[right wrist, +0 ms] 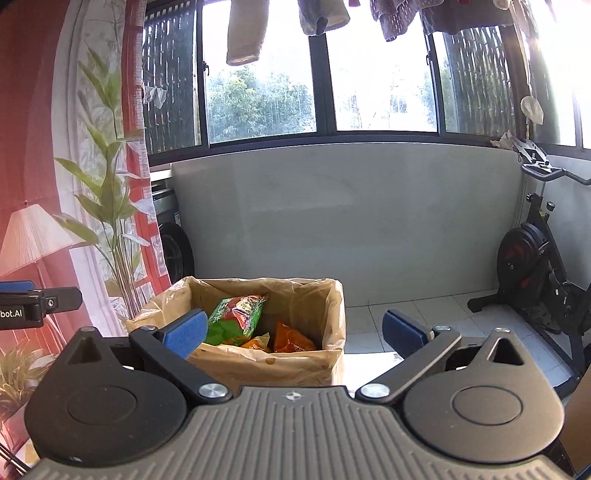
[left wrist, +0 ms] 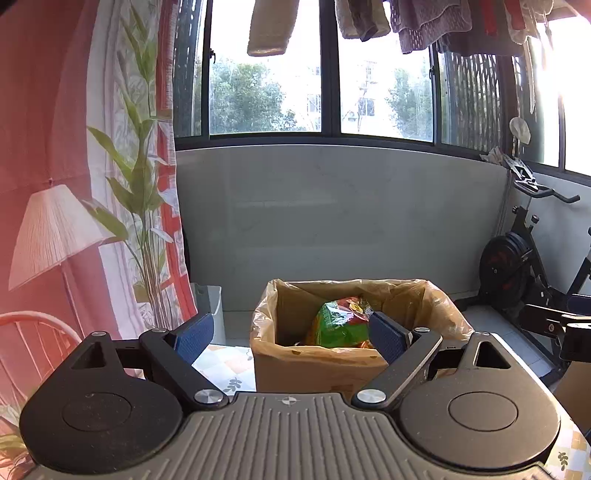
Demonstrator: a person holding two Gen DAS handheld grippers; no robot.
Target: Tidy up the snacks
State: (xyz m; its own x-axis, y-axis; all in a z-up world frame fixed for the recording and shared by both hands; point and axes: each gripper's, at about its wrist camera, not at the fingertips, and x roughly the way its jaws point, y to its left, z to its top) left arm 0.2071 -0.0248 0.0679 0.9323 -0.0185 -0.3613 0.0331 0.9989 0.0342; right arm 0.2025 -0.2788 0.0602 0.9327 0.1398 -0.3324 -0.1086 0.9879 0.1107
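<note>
A cardboard box [left wrist: 317,369] lined with a clear plastic bag stands ahead of both grippers. Inside it lies a green and red snack bag [left wrist: 340,321]. In the right wrist view the box [right wrist: 280,363] holds that green and red bag [right wrist: 232,317] and an orange snack bag [right wrist: 291,341]. My left gripper [left wrist: 291,334] is open and empty, its blue pads [left wrist: 195,336] wide apart in front of the box. My right gripper [right wrist: 295,330] is also open with nothing between its blue pads [right wrist: 402,330]. The left gripper's side [right wrist: 26,306] shows at the left edge of the right wrist view.
A floral tablecloth [left wrist: 225,369] covers the table under the box. A grey wall panel [left wrist: 332,214] and windows stand behind. An exercise bike [right wrist: 543,273] is at the right, a printed curtain with plant and lamp [left wrist: 110,206] at the left. Laundry [left wrist: 424,22] hangs above.
</note>
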